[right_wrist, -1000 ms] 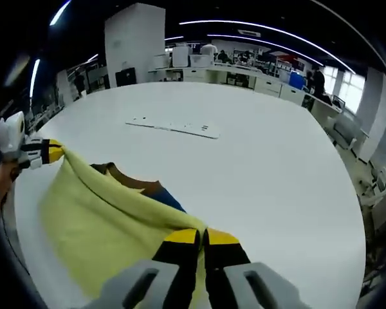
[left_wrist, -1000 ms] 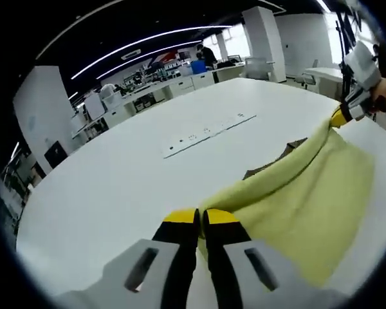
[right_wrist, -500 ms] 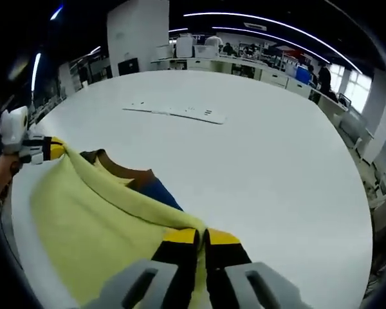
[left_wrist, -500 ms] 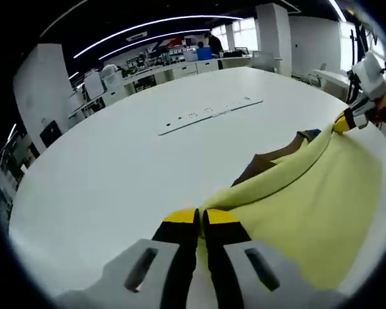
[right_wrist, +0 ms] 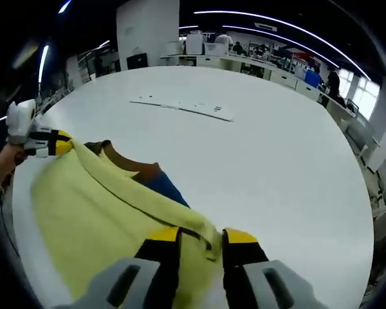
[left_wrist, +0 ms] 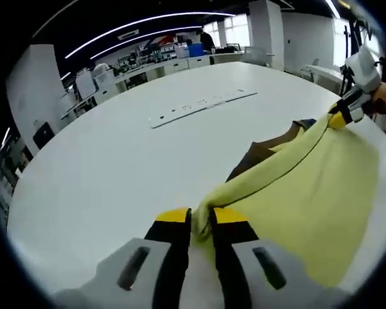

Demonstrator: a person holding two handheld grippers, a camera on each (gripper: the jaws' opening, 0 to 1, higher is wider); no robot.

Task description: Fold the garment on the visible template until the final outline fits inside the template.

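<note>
The pale yellow fabric garment (left_wrist: 309, 187) lay on the large white tabletop (left_wrist: 116, 161), filling the lower right of the left gripper view and the lower left of the right gripper view (right_wrist: 96, 206). Its folded top edge ran as a thick yellow band from one claw to the other. A brown collar band (right_wrist: 125, 162) and a patch of blue cloth (right_wrist: 162, 188) showed beyond that edge, near the middle left of the right gripper view.

In the left gripper view, the left claw (left_wrist: 200, 219) at bottom centre had its yellow-tipped jaws slightly parted, with a corner of the garment bunched between them. In the right gripper view, the right claw (right_wrist: 201, 237) at bottom centre stood with its jaws clearly apart, the garment's edge lying in the gap and against the right jaw.

A person's hand (right_wrist: 3, 168) showed at the left edge of the right gripper view.

Further up the tabletop, well apart from the garment, lay a long flat white strip with small dark marks (right_wrist: 183, 107). Desks and white pillars stood in the background.
</note>
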